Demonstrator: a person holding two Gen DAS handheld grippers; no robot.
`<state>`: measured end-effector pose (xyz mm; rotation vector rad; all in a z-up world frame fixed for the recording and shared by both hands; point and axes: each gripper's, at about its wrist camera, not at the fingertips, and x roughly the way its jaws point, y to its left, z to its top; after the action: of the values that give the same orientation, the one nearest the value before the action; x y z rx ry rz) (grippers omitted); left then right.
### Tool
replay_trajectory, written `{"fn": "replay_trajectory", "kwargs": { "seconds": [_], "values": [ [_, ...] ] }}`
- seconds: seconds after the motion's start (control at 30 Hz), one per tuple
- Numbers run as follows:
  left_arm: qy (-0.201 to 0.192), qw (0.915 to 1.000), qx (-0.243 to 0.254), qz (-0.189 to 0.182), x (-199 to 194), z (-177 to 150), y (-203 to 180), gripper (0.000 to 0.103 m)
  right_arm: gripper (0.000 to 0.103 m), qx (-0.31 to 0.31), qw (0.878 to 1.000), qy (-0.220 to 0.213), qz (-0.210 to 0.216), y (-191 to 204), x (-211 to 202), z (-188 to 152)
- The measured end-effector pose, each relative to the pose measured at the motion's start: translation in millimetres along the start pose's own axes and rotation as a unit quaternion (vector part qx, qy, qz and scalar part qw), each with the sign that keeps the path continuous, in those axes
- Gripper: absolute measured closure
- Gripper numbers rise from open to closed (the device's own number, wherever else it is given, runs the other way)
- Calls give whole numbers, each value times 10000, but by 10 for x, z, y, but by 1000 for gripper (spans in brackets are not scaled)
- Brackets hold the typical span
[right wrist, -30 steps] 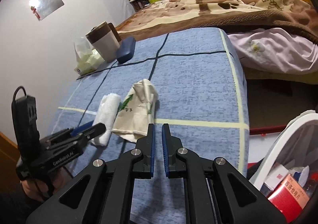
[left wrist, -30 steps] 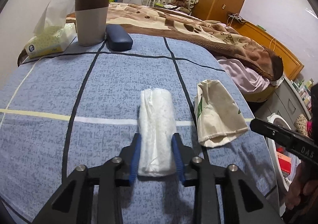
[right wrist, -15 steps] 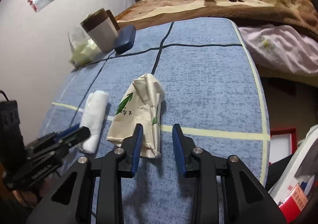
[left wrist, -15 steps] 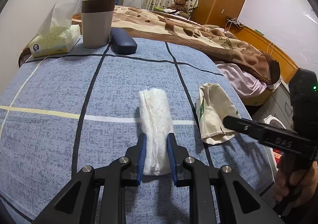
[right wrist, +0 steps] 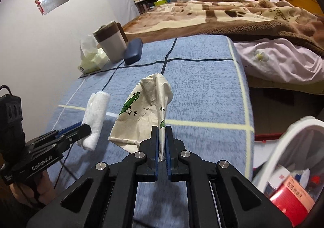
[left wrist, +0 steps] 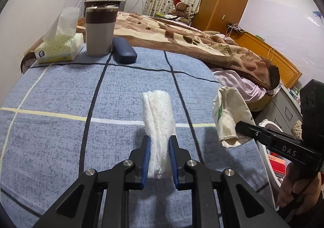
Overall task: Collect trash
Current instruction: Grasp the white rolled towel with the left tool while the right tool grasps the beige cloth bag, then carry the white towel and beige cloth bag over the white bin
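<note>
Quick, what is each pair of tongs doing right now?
Left tongs: closed on the rolled white tissue.
Right tongs: closed on the crumpled paper bag.

My left gripper (left wrist: 159, 159) is matte black, with blue pads lining its two fingers and silver screw heads at the linkage joints. My right gripper (right wrist: 161, 152) matches it, with "DAS" lettered in white along its side. "GenRobot.AI" marks the left one's side at nine o'clock.

My left gripper (left wrist: 159, 159) now tight on the tissue roll (left wrist: 159, 124), my right gripper (right wrist: 161, 152) on the paper bag (right wrist: 145, 110), both lifted.
</note>
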<state>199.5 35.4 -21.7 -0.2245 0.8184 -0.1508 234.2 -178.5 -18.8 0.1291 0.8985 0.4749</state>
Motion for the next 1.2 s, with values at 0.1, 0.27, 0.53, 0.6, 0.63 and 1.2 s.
{"fn": "replay_trajectory", "kwargs": {
  "seconds": [0.1,0.27,0.53,0.6,0.63,1.2],
  "values": [
    [-66,10000,44,-15,-131,-21,-77,84,97,49,10000,-77,-7,5,-134,-55],
    [-138,9998,128,-55,-321,-88,-214,84,97,80,9997,-223,-47,0,-358,-147],
    [-198,9993,270,-163,-535,-193,-417,84,97,180,9990,-393,-104,-16,-595,-267],
    [-209,9991,303,-187,-565,-210,-459,84,97,200,9988,-427,-123,-30,-633,-283],
    [-223,9990,336,-197,-584,-216,-488,84,97,205,9987,-446,-138,-32,-650,-289],
    [-170,9967,639,-479,-542,-210,-911,84,97,482,9957,-688,-391,-293,-928,-444]
  ]
}}
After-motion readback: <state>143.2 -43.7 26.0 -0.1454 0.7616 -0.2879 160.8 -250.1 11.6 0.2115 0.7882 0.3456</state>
